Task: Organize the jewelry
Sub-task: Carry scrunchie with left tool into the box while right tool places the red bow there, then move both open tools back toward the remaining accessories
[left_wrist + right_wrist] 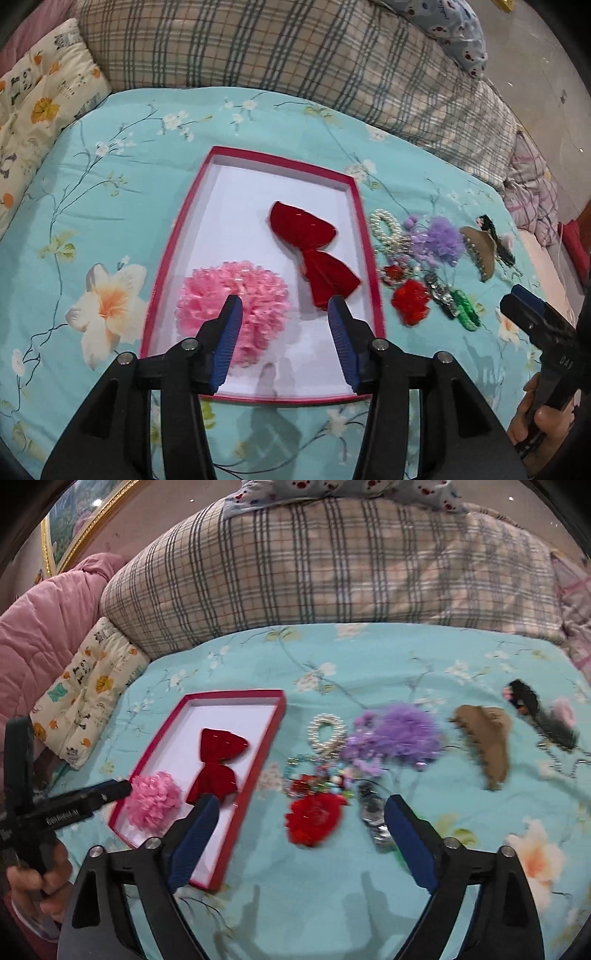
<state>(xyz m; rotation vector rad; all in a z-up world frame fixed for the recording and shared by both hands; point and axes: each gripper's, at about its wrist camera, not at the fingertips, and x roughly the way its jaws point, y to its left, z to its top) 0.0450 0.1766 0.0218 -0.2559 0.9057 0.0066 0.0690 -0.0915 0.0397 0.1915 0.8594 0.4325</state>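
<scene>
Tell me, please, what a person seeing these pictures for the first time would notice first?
Probably the red-rimmed white tray on the turquoise floral bedspread, holding a pink scrunchie and a red bow. Beside it lies a bright heap of other hair accessories.

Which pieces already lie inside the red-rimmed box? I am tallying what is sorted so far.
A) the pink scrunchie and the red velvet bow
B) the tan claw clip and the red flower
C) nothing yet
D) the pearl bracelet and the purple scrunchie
A: the pink scrunchie and the red velvet bow rest on the white floor of the box, while the other pieces lie on the bedspread beside it.
</scene>
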